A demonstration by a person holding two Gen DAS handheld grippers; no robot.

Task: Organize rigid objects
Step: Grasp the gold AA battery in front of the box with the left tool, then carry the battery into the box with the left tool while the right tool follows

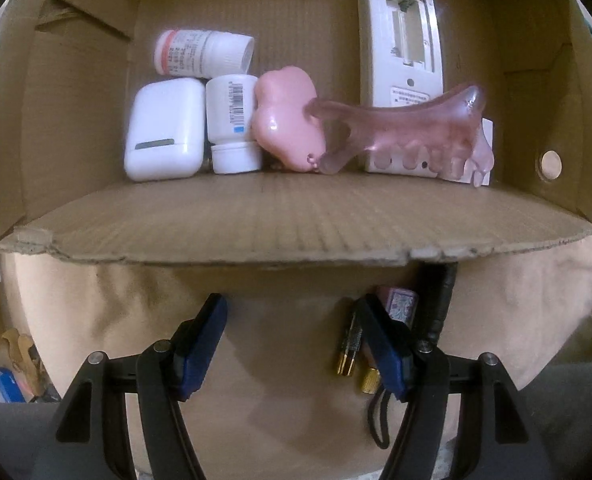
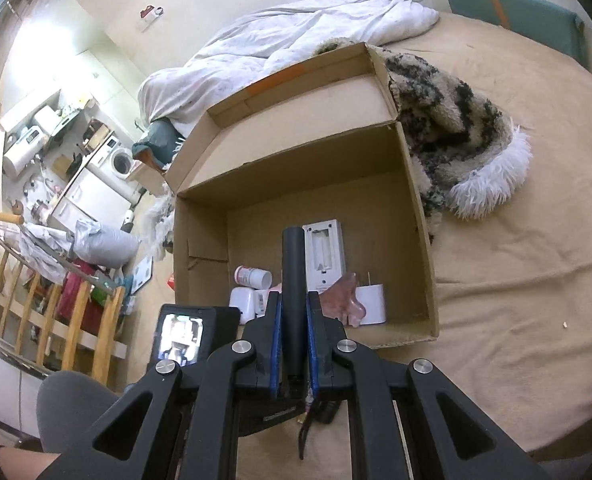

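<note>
Two grippers are mine. My right gripper [image 2: 294, 344] is clamped on a black tube [image 2: 294, 280], which stands out over the near edge of the cardboard box [image 2: 419, 216]. My left gripper [image 1: 292, 344] is spread wide with nothing between its fingers, low in front of the box wall. Beyond it two batteries [image 1: 349, 350] lie on the beige sheet [image 1: 280, 312]. Inside the box sit a white case [image 1: 162, 130], two pill bottles [image 1: 232, 124], a pink comb [image 1: 407, 128] and a white remote [image 1: 401, 44].
</note>
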